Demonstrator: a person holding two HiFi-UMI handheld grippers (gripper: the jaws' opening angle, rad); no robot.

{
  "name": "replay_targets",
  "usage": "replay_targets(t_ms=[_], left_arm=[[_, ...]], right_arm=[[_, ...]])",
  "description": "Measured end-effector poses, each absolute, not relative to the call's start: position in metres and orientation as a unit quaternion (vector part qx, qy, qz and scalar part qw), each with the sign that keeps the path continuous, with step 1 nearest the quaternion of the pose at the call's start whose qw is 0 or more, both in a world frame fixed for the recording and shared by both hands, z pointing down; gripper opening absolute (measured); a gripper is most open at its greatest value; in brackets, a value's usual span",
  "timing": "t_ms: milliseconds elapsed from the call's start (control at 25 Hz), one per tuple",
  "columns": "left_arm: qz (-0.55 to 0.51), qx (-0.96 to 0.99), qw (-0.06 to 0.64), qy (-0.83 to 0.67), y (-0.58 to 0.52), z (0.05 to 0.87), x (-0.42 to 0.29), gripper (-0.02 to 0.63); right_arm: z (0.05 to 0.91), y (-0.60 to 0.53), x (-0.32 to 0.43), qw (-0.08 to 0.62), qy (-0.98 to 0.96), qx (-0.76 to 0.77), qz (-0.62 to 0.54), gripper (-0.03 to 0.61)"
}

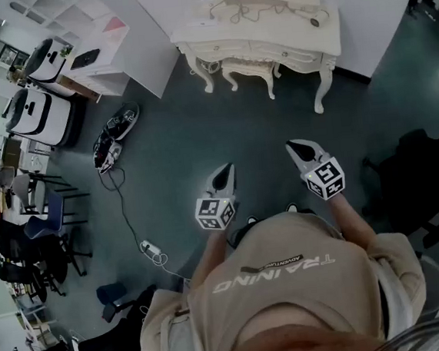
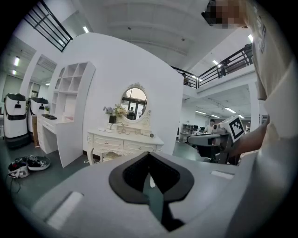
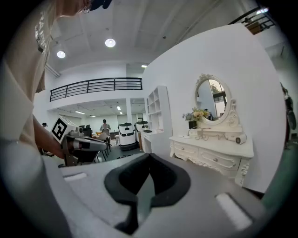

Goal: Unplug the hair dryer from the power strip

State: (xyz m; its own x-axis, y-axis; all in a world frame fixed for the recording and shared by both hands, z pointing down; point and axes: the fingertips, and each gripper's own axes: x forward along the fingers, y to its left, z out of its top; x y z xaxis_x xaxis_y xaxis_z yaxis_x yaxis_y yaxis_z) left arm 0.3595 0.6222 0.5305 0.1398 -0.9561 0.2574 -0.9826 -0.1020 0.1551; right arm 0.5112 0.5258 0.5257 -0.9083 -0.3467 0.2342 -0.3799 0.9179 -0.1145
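White bench [image 1: 300, 46] carries what may be the hair dryer [image 3: 240, 138]; left tool [image 1: 226, 172] and right tool [image 1: 295, 148] hang clenched, empty, well apart from it.

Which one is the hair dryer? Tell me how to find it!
Find the white dressing table with the oval mirror. The hair dryer lies at the tabletop's right end in the right gripper view, a white tube with a dark round mouth, unlike the flowers beside the mirror.

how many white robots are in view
2. One robot stands beside the desk at the far left of the room, the other right next to it. More may be hidden among the chairs further back.
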Motion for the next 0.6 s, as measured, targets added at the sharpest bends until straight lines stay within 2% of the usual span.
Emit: replay_targets(t_ms=[320,600], left_arm=[[0.040,0.731,0.136,-0.667,0.564,0.526,0.355,0.002],[0.039,0.728,0.140,-0.670,0.538,0.528,0.323,0.002]], right_arm=[[0.530,0.480,0.504,0.099,-0.976,0.166,0.098,-0.006],[0.533,0.444,0.472,0.095,-0.980,0.150,0.087,-0.006]])
